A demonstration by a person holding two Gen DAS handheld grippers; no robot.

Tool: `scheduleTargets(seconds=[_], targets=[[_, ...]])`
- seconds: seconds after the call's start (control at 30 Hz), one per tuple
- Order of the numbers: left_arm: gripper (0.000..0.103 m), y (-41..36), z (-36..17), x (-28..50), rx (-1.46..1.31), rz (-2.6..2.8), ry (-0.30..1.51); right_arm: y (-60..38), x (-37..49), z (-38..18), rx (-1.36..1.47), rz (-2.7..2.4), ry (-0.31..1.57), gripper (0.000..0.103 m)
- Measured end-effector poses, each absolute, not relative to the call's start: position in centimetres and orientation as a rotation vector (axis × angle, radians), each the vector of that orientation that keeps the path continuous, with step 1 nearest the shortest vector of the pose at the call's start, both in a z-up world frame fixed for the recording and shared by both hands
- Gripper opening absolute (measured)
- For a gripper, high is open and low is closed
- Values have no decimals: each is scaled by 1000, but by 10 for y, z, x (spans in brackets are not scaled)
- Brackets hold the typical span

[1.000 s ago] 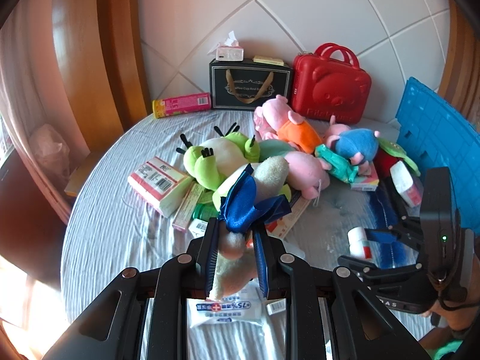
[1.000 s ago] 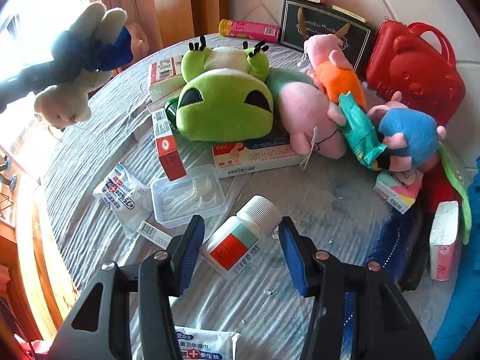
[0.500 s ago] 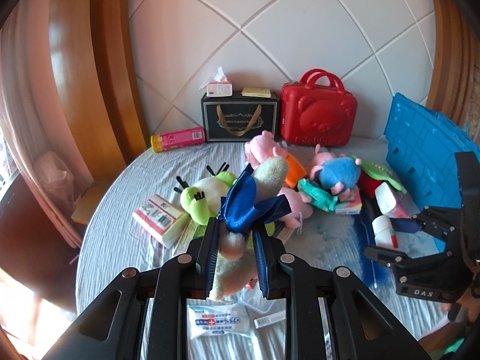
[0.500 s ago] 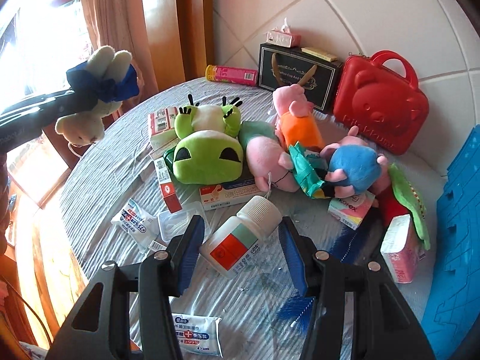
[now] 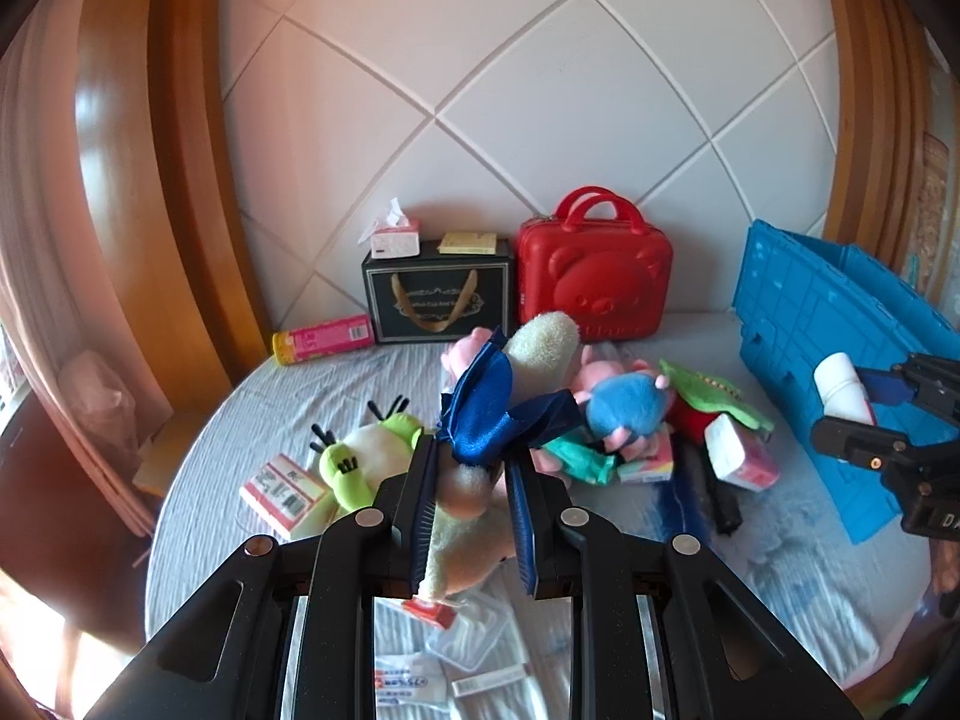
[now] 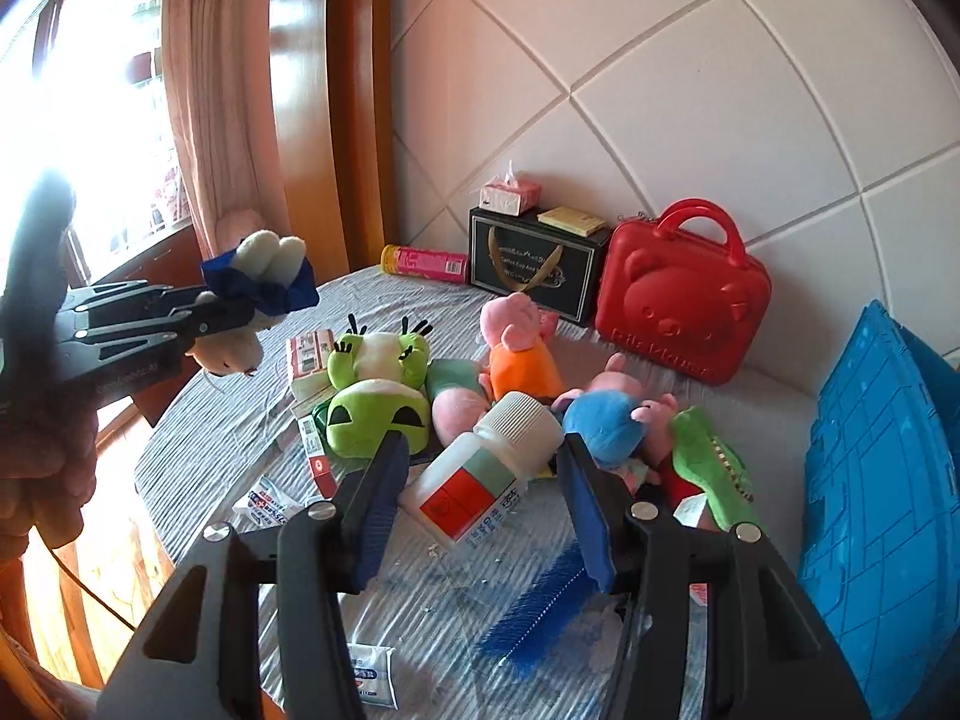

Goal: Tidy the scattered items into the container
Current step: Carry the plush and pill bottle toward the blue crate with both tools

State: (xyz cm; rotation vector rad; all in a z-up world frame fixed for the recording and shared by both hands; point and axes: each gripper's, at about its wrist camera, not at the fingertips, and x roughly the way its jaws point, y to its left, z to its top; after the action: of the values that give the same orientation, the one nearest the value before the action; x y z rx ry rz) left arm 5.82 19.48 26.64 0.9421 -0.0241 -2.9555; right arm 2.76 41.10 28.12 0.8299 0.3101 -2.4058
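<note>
Pill bottle (image 6: 489,468) between right fingers (image 6: 378,504), cap pointing up-right, tilted

warm daylight floods from the blown-out window (image 6: 114,120); fisheye edges bend, corners go dark

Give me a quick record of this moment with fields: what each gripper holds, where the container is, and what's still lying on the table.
left gripper: shut on a cream plush rabbit with a blue satin bow, lifted clear of the table
right gripper: shut on a white plastic medicine bottle with a red and green label, also lifted
container: blue plastic crate, at the table's right edge
still on table: green frog plush, pink pig plush in orange, blue bristle brush
</note>
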Motion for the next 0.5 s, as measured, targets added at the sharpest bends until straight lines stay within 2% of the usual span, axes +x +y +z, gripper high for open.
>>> scheduleTargets(seconds=[0.5], targets=[[22,296,298,15,856,-3041,-60,531,17,332,727,-2532,260,51]])
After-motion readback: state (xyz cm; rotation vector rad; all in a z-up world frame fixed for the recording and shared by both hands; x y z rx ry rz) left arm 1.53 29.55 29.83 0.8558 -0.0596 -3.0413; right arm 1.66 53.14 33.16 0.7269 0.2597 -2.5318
